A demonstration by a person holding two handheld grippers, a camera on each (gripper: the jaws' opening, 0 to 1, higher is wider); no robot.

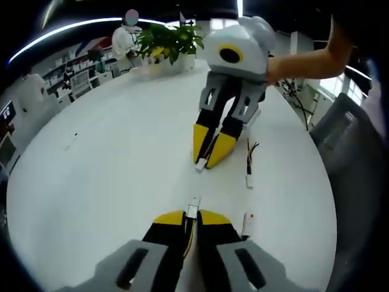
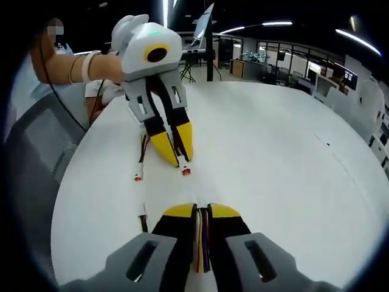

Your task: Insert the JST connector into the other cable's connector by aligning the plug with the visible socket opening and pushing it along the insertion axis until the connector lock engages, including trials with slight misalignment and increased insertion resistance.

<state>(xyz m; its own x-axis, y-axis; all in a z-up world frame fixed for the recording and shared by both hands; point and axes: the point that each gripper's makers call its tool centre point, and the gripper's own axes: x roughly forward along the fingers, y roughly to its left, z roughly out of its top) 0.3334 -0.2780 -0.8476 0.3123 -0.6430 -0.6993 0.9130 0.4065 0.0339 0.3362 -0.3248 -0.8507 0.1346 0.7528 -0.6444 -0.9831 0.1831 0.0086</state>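
Left gripper (image 1: pixel 192 217) pinches a white connector (image 1: pixel 193 210) facing the right gripper (image 1: pixel 209 149) over the white table (image 1: pixel 109 176)

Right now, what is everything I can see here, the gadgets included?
Table: one, white, round, under everything.
Held connector cables: two; one with a white plug in the left gripper, one in the right gripper.
Loose cables: two; one beside the right gripper, one beside the left gripper.
Potted plant: one, green, far table edge.
Chair: one, grey, at the table's side.
Left gripper: yellow-tipped jaws, shut on its cable.
Right gripper: yellow-tipped jaws, shut on its cable.
Person's arms: one, another, behind the grippers.
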